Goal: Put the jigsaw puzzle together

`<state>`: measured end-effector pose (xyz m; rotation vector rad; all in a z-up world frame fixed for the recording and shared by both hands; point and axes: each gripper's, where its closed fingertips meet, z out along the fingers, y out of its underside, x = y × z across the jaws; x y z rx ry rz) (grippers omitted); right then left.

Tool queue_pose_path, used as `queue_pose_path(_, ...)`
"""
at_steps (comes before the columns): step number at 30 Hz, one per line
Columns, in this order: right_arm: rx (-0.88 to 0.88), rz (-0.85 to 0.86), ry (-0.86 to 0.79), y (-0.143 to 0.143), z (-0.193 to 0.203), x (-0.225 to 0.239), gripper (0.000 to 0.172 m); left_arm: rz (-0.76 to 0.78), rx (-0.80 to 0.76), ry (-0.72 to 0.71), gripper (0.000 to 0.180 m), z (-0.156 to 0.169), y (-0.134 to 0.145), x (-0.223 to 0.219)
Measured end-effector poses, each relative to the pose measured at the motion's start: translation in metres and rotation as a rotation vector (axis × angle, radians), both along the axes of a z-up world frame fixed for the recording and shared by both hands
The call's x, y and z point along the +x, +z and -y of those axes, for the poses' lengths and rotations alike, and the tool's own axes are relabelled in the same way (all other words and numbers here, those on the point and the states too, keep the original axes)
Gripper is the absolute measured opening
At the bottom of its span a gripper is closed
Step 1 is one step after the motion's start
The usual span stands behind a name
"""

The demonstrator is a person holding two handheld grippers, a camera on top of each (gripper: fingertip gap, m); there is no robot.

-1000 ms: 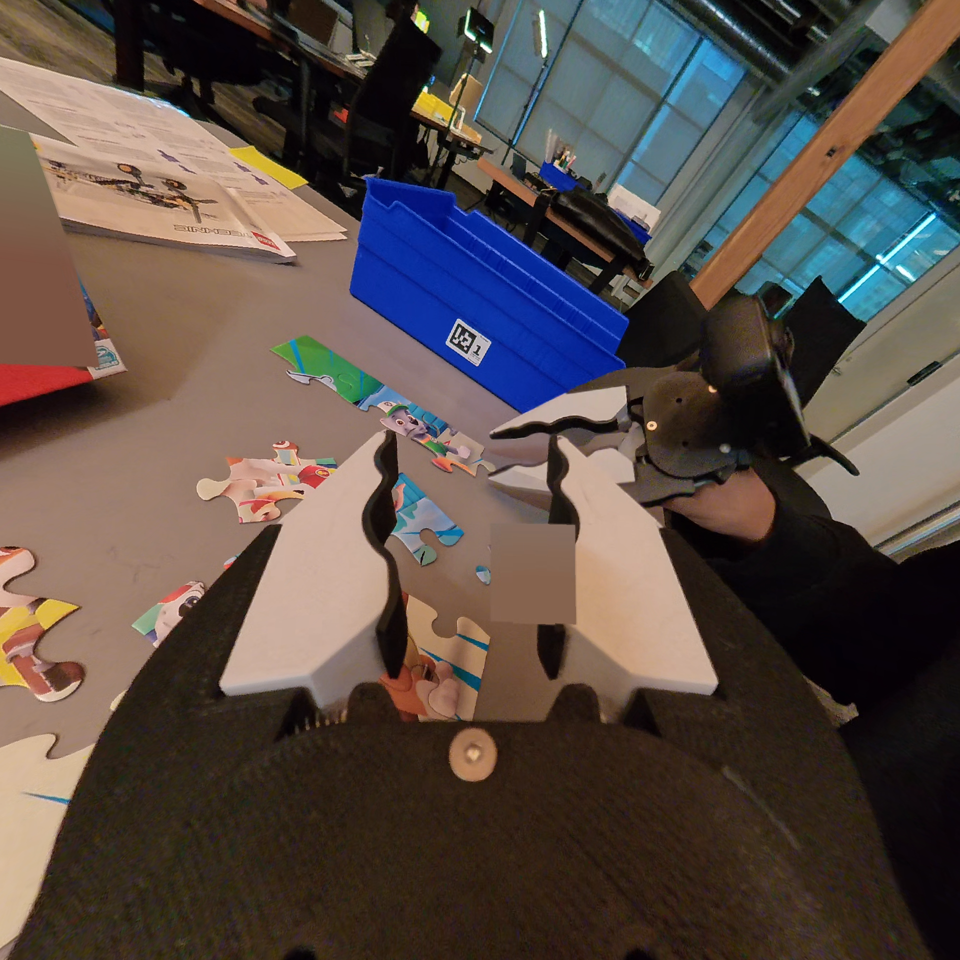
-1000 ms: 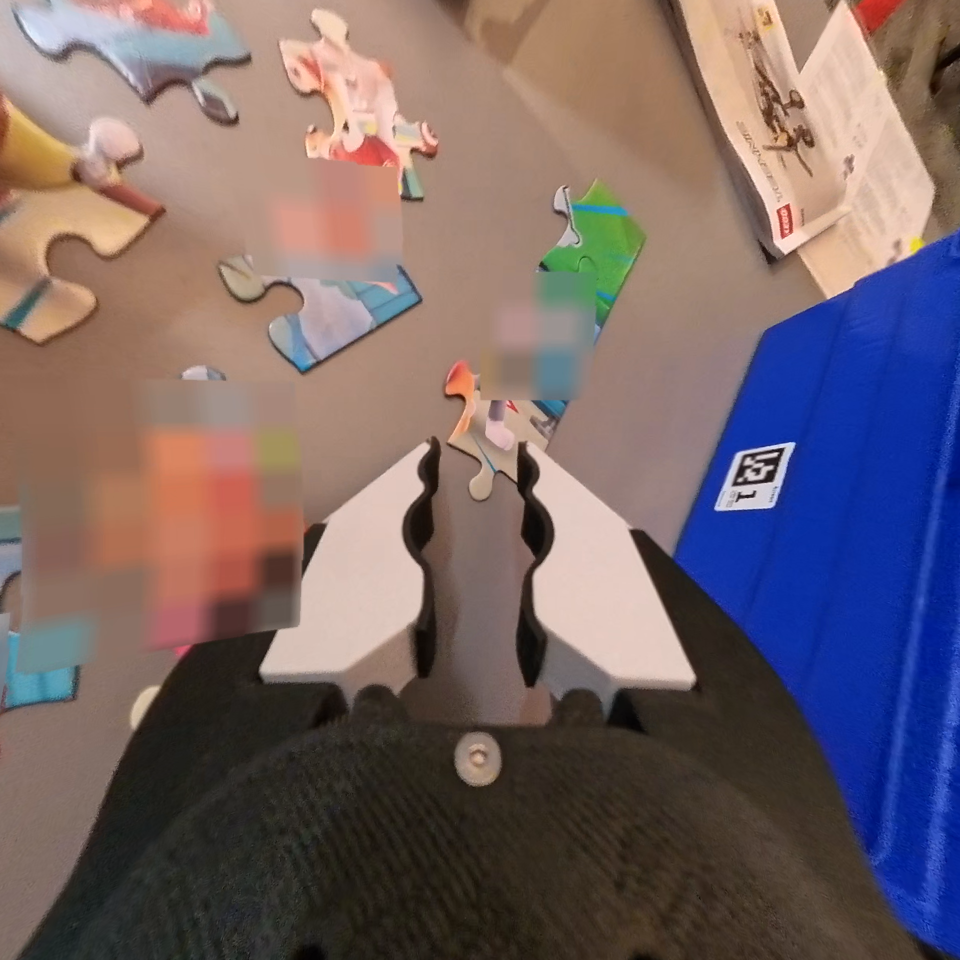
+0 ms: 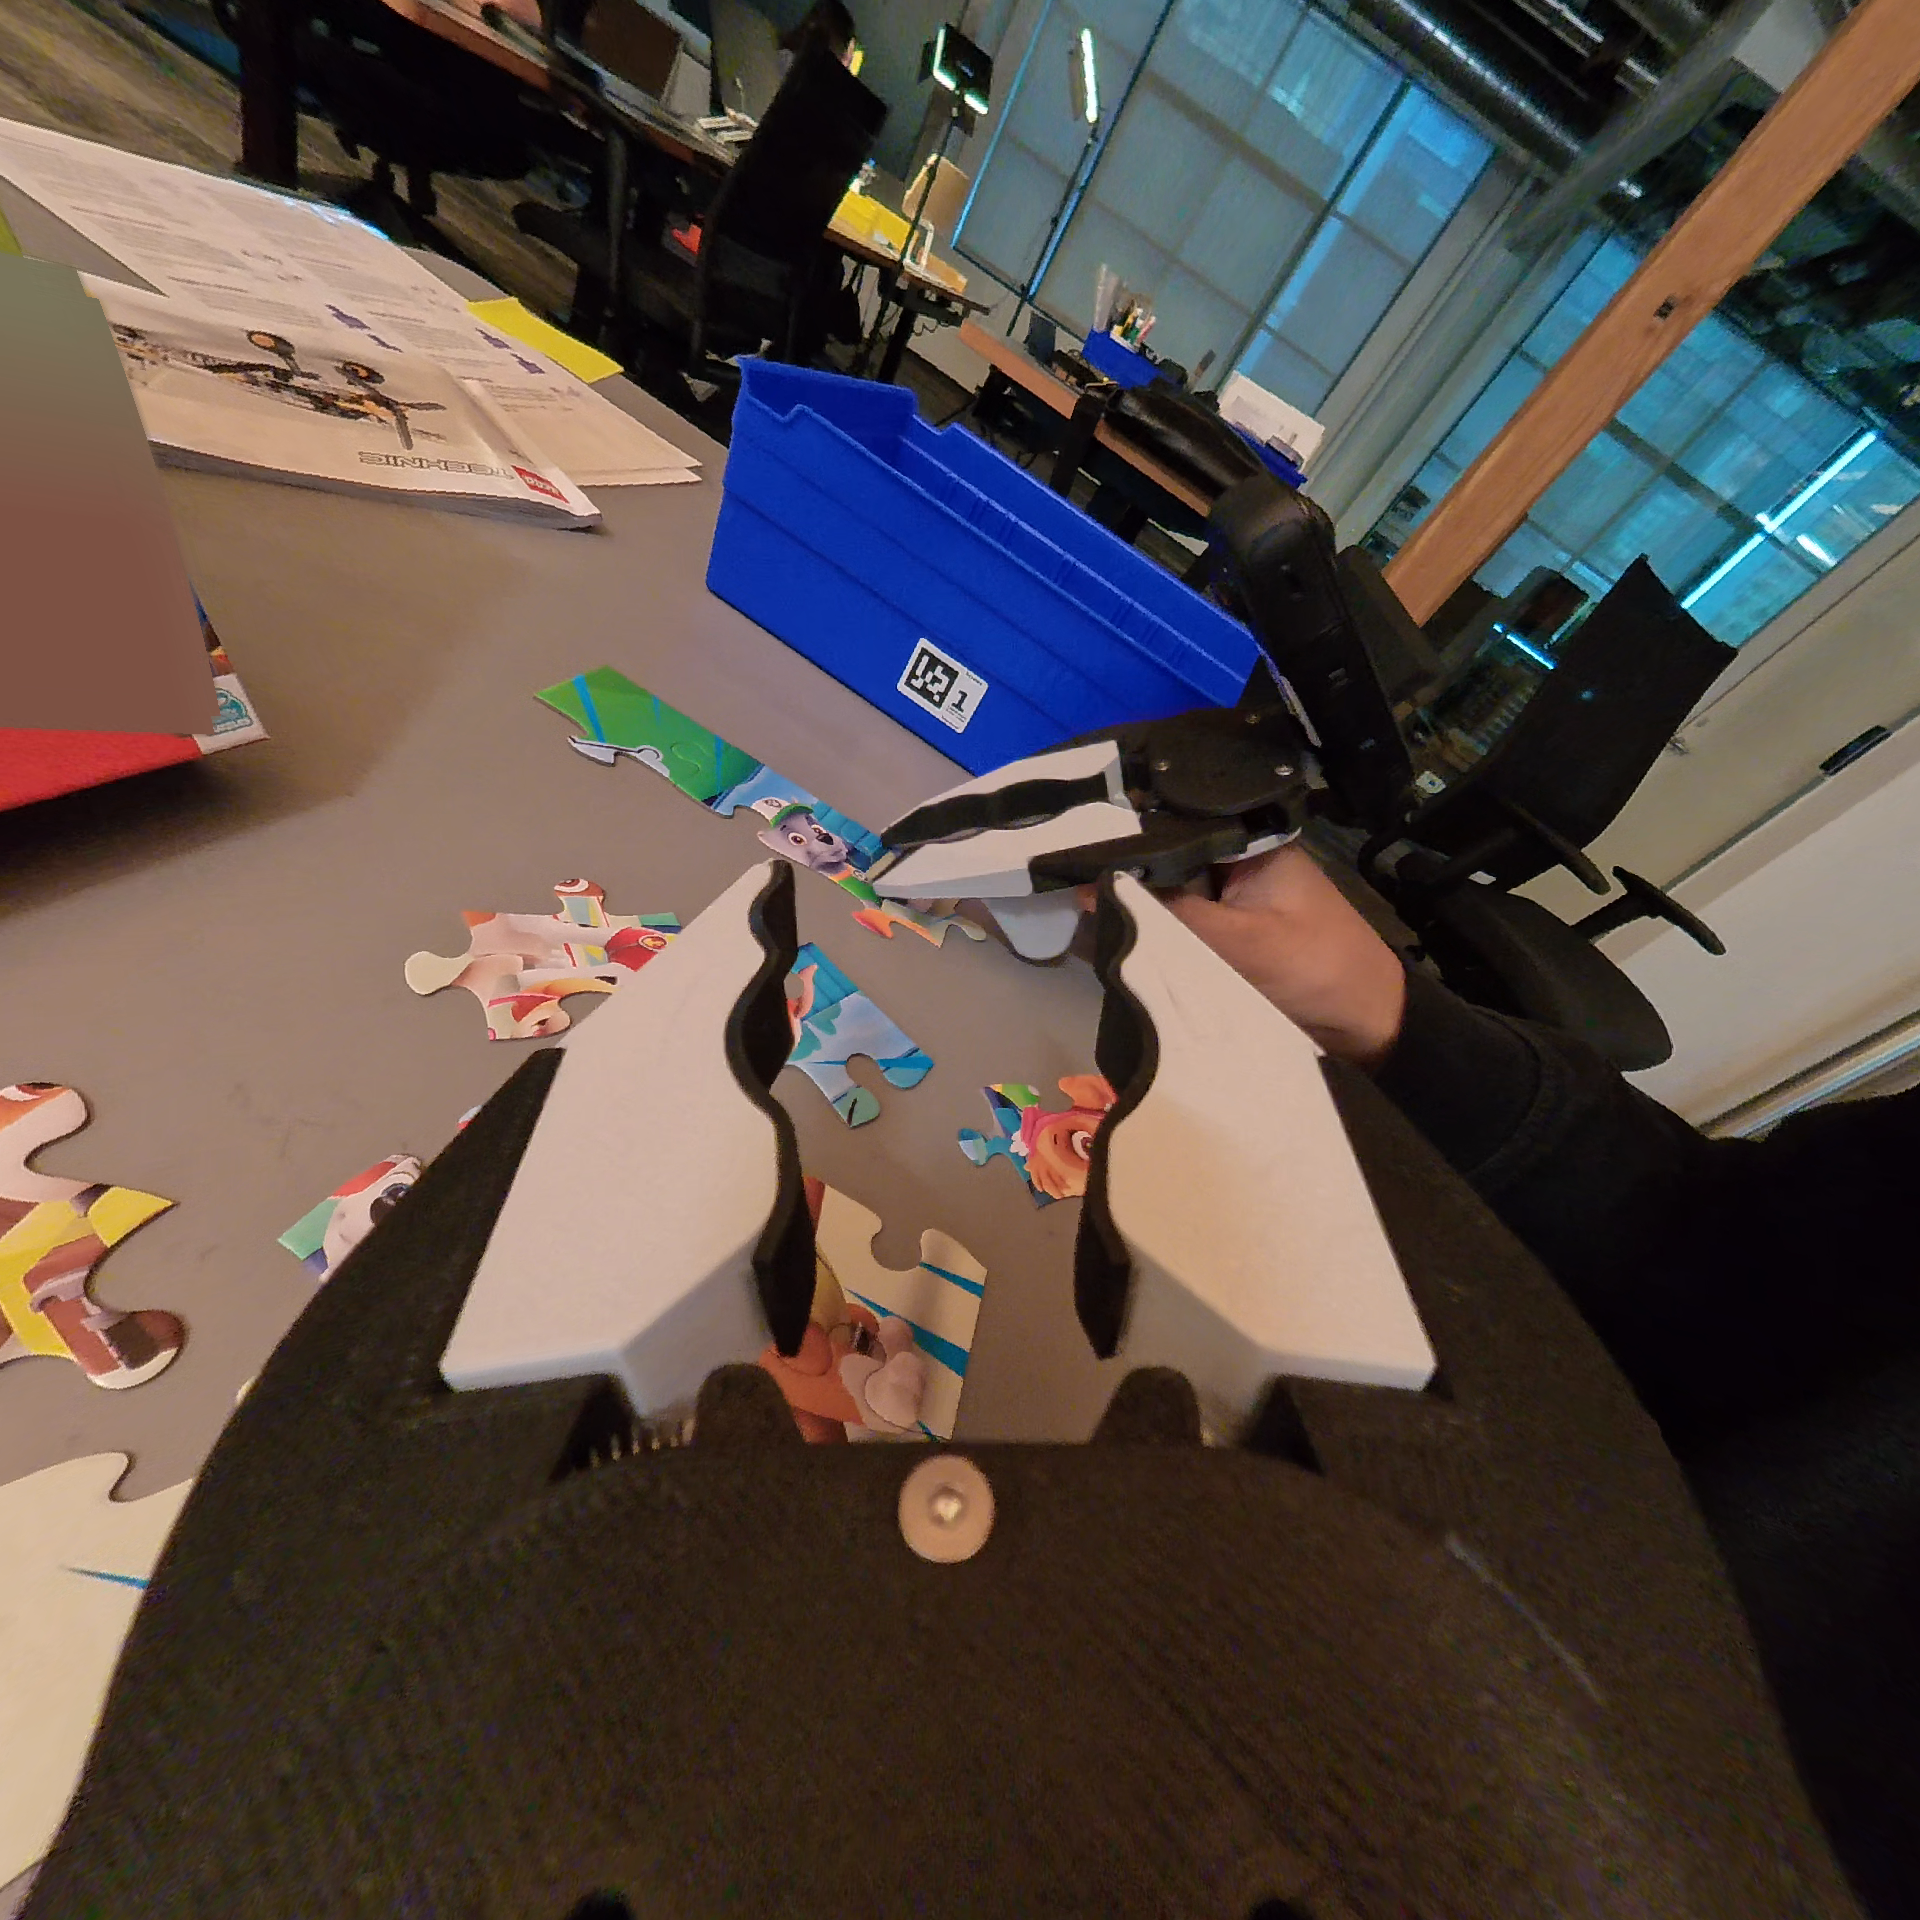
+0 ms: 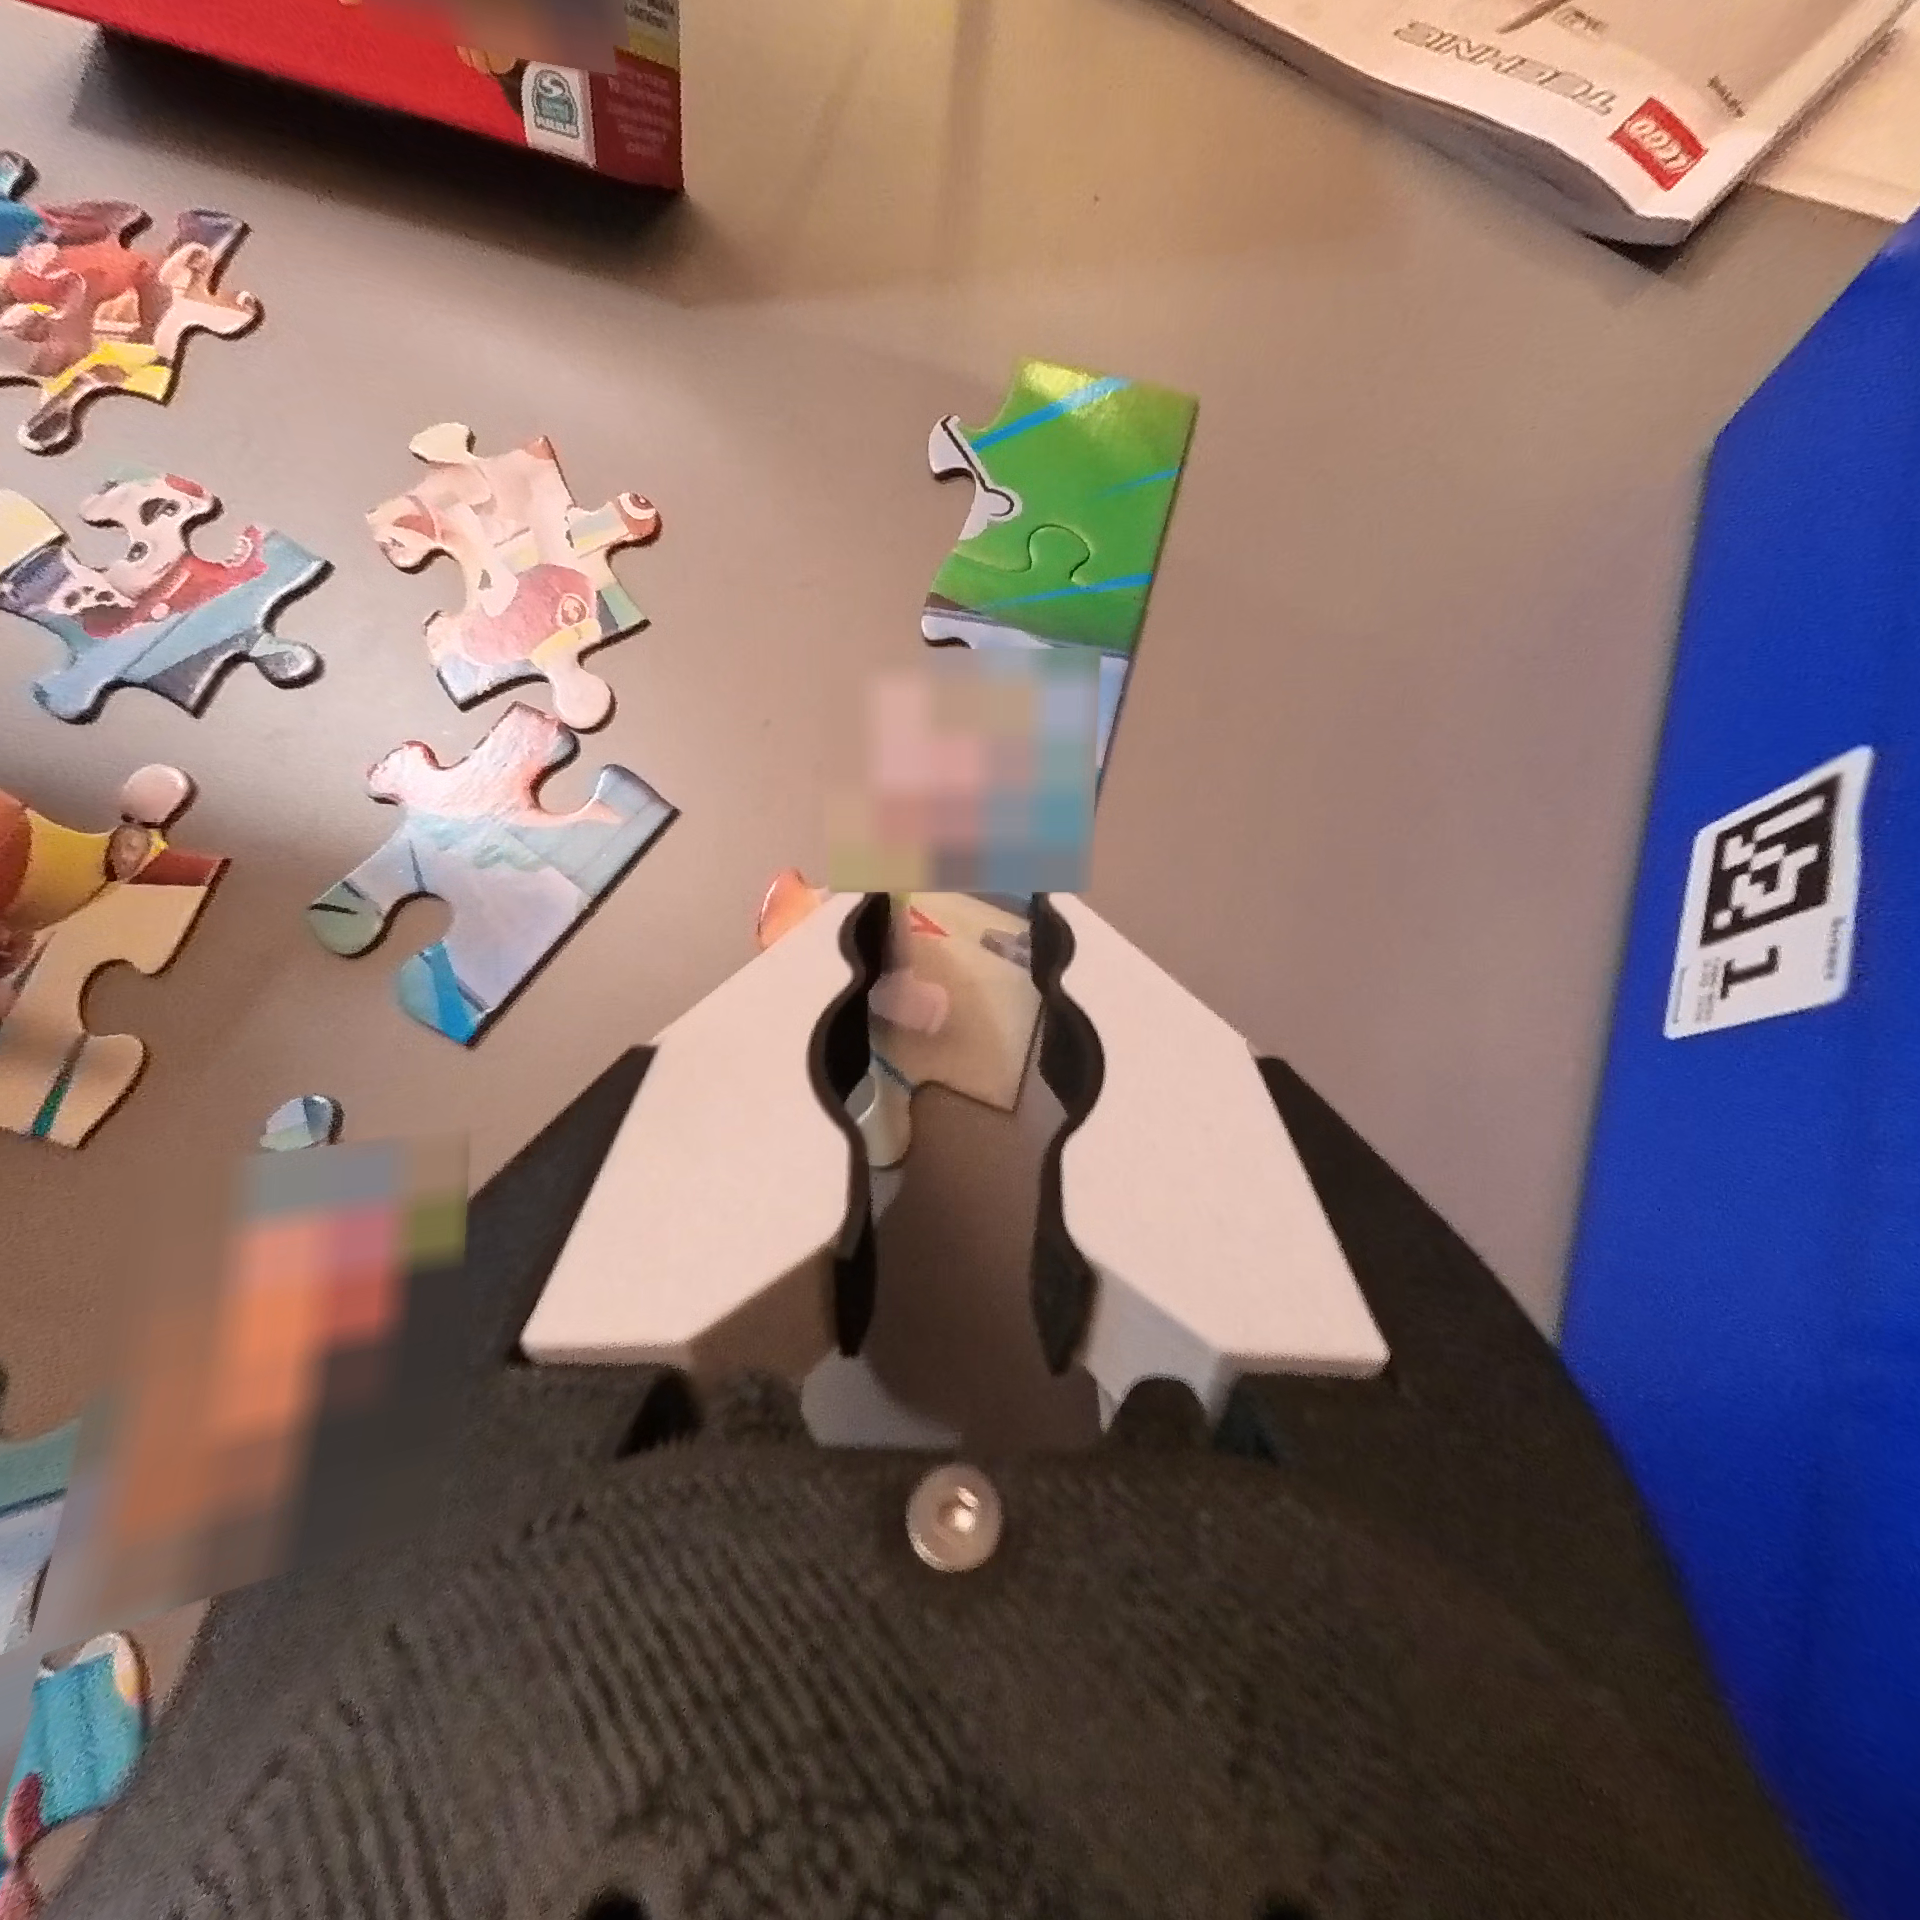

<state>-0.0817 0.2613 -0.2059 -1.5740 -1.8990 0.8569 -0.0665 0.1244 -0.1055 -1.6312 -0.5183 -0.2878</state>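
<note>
Low, right gripper astride puzzle piece

We see print we won't quote on the blue bin's white sticker, the booklet and the red box.

The left tool hangs above the grey tabletop with its white fingers spread wide and nothing between them; loose puzzle pieces lie scattered below. Just beyond its tips, the right tool, held by a hand, points at the end of a joined green-and-blue puzzle strip. A blue bin stands behind, near a booklet.
</note>
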Motion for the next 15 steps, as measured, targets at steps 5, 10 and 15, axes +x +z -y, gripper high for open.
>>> queue_pose_path(5,0.012,-0.008,-0.016,0.000,0.001,0.009,0.028,0.001,0.004,0.003,0.056,0.001,0.001,-0.001)
queue_pose_path(10,0.011,-0.011,-0.036,0.000,0.004,0.017,0.029,-0.003,0.001,0.003,0.056,0.000,0.000,0.000)
queue_pose_path(15,0.031,-0.008,-0.027,-0.001,0.010,0.021,0.036,-0.005,0.000,0.006,0.056,0.001,0.000,-0.001)
